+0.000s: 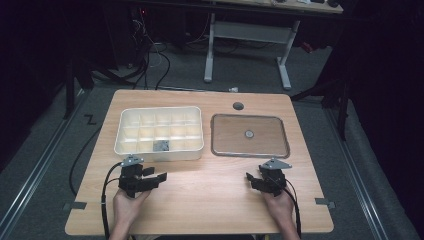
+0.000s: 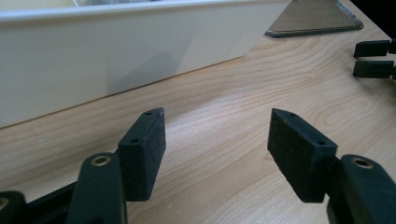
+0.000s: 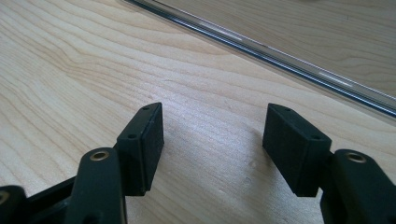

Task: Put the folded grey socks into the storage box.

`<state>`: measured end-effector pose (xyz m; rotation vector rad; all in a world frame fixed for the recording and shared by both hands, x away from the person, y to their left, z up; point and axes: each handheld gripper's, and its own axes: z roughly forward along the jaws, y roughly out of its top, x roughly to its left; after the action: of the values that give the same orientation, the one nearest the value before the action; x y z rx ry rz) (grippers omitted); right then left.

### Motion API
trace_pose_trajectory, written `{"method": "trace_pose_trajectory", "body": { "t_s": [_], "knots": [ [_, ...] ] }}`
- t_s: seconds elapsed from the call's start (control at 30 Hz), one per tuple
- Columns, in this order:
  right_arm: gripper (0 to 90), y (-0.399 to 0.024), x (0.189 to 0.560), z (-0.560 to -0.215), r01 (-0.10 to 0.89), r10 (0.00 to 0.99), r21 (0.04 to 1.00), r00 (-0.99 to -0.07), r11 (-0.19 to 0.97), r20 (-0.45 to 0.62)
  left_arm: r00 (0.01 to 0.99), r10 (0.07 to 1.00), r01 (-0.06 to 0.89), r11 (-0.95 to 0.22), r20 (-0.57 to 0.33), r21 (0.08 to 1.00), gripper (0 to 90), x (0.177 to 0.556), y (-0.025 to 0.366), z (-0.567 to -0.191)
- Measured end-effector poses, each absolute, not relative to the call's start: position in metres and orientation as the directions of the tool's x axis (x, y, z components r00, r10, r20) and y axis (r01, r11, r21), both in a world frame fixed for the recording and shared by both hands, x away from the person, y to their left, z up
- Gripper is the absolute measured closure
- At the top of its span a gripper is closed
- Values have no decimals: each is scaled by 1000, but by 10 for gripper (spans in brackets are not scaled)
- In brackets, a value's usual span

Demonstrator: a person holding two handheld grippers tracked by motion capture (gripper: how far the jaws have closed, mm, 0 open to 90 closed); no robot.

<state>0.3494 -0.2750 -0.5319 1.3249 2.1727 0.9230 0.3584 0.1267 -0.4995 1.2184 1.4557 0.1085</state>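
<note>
Two grippers rest low over the near part of the wooden counter (image 1: 200, 200), each held in one of the person's hands. The left gripper (image 1: 154, 176) sits just in front of the white compartment box (image 1: 159, 131), its jaws spread wide with nothing between them; in the left gripper view the box's pale outer wall (image 2: 93, 60) runs close across the top, and bare wood shows between the two black pads (image 2: 144, 149). The right gripper (image 1: 252, 178) lies near the front edge of the clear flat tray (image 1: 250, 135), released as well, its jaws apart over bare counter; the tray's shiny rim (image 3: 280, 58) crosses the upper part of the right gripper view. The box stands on the left half of the counter with a small dark grey thing (image 1: 161, 145) in one front compartment. The tray lies just beside it on the right, with a small round piece (image 1: 249, 134) at its middle. Both grippers are well apart from each other.
</note>
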Motion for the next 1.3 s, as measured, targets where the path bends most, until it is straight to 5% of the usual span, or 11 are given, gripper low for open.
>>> {"method": "trace_pose_trajectory", "body": {
  "t_s": [0.93,1.3],
  "knots": [
    [388,-275,349,-532,607,893,728,-449,320,-19,207,711,583,463,-672,668,363,367,118,-514],
    [388,-275,349,-532,608,893,727,-449,319,-18,204,791,540,400,-577,740,363,376,113,-532]
  ]
}}
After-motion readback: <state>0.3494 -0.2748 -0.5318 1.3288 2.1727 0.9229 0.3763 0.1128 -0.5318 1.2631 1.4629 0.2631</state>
